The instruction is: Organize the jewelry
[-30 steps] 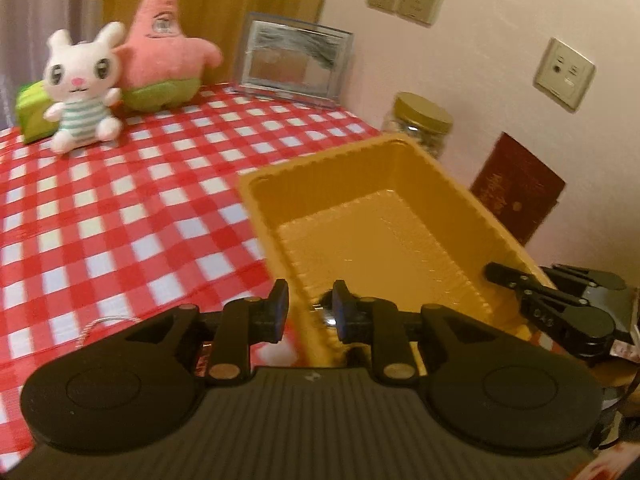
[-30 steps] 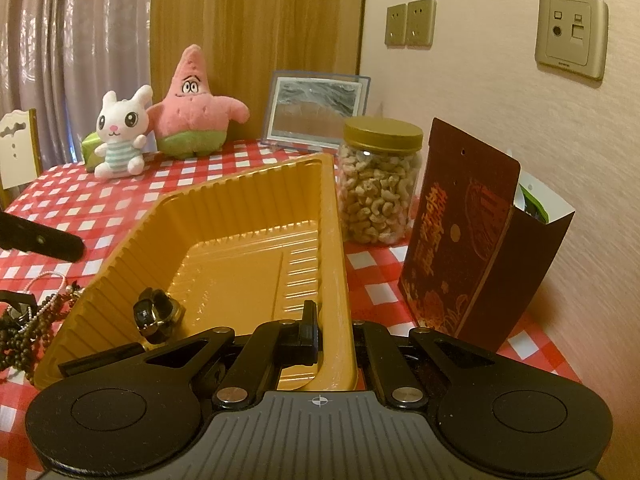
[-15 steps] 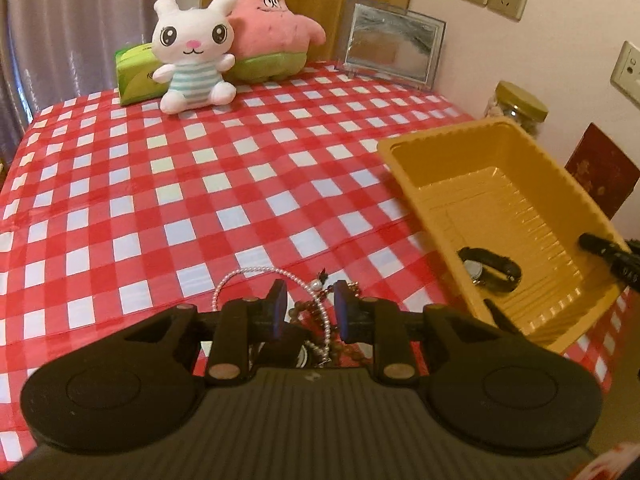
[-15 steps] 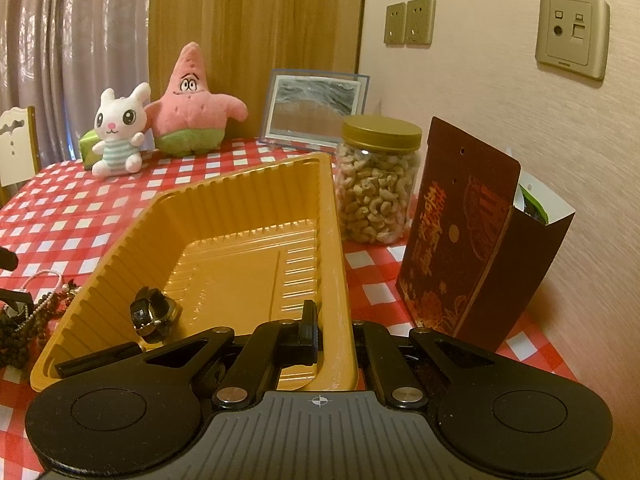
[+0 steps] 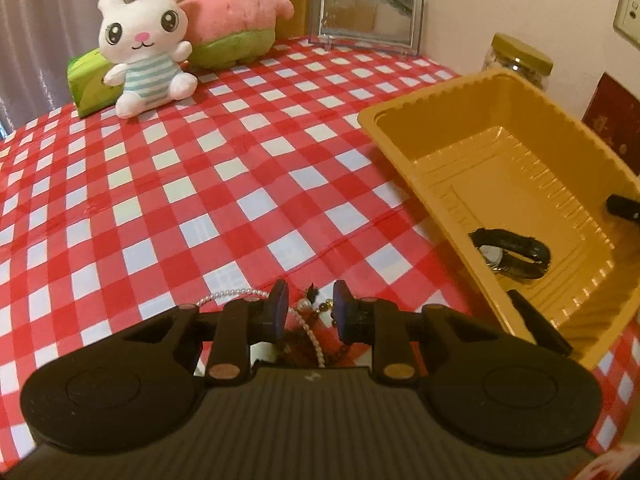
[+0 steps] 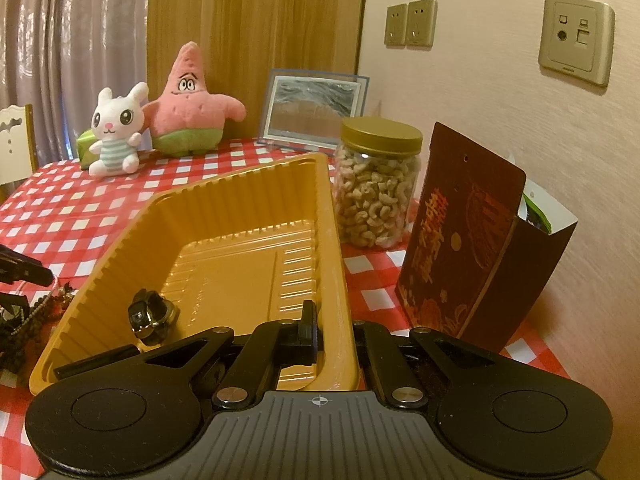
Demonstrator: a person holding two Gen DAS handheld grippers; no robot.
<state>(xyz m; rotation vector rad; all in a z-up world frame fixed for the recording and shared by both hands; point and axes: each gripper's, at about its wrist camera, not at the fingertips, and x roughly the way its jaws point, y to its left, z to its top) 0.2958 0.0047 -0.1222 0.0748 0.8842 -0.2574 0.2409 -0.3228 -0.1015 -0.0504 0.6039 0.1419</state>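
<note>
Left tongs over a jewelry heap at the table's near edge, jaws narrow and closing; pearl strand and beads between them, contact not clear. Right tongs clamped shut on the near right rim of the yellow tray. Watch lies in the tray's near corner. Checked table open left of the tray; plush toys at the far edge.
</note>
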